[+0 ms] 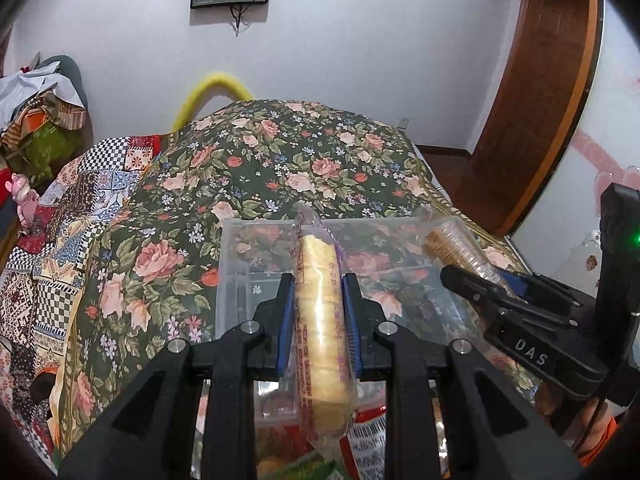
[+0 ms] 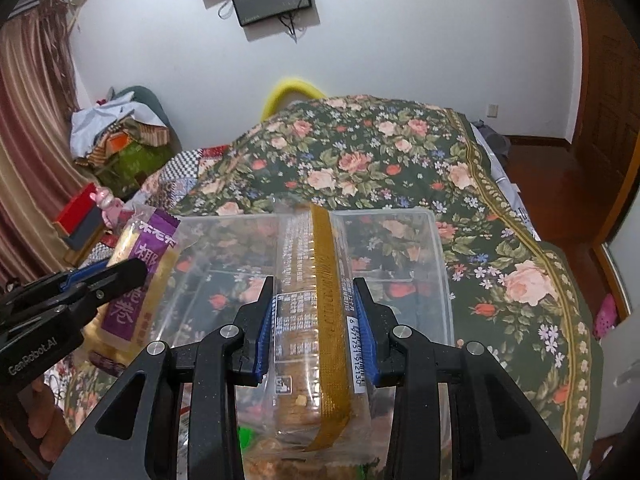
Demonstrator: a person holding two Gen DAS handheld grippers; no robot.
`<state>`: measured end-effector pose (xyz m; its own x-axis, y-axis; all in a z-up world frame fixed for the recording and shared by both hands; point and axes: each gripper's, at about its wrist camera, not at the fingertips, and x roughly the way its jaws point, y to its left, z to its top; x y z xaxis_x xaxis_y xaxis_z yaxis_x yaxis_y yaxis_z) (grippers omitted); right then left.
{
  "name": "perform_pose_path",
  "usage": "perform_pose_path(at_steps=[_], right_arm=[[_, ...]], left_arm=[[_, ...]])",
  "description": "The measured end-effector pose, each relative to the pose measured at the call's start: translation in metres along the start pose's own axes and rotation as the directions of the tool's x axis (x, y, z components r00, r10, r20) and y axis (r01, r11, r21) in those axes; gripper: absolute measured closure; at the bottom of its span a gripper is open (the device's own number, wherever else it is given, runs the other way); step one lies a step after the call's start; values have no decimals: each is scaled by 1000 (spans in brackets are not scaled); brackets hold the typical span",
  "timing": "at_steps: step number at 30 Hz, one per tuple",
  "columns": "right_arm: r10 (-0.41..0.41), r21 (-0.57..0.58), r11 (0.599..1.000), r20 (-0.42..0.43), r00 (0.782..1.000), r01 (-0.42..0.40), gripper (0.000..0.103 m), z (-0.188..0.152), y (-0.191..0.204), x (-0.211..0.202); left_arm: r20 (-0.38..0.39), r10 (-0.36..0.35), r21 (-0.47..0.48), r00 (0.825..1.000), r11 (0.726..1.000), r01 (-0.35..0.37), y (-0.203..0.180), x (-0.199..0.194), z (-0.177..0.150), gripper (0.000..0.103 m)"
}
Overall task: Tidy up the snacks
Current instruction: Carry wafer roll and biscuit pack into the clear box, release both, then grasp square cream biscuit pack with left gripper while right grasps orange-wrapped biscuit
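My left gripper [image 1: 318, 312] is shut on a yellow roll snack pack [image 1: 320, 320] with a purple label, held above a clear plastic bin [image 1: 236, 248] on the floral bedspread. It also shows in the right wrist view [image 2: 136, 280]. My right gripper [image 2: 314, 324] is shut on a clear pack of brown biscuits [image 2: 316, 320] with a gold strip, held over the same bin [image 2: 436, 264]. The right gripper and its pack [image 1: 452, 244] show at the right of the left wrist view. More snack packs [image 1: 360, 436] lie below the grippers, mostly hidden.
The floral bedspread [image 1: 280, 160] covers the bed, with a patchwork quilt [image 1: 60, 220] to the left. A pile of clothes [image 2: 120, 128] sits by the far wall. A wooden door [image 1: 540, 100] and floor are at the right.
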<state>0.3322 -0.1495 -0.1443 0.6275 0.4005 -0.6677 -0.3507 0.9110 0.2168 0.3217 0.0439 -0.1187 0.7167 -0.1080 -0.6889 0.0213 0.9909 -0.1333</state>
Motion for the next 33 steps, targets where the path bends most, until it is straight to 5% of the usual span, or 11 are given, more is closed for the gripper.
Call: perform_pose_path(at_steps=[15,29,31,33], right_arm=[[-9,-17,1000,-72,997,8,67,-2,5,9],[-8,-114,993,36,999,13,60,-20,17,-79],[-16,-135,991,56,998,24,51,-30,17,-97],[-22,-144,989,68,997,31,46,-38,16,-110]], left_arm=[[-120,0,-49,993,999,-5,15,31,-10,80],[-16,10,38,1000,999,-9,5,-64,-31,77],[-9,13,31,1000,999,-13,7,-80,-37,68],[4,25,17,1000,1000,-25,10,-96,-45,44]])
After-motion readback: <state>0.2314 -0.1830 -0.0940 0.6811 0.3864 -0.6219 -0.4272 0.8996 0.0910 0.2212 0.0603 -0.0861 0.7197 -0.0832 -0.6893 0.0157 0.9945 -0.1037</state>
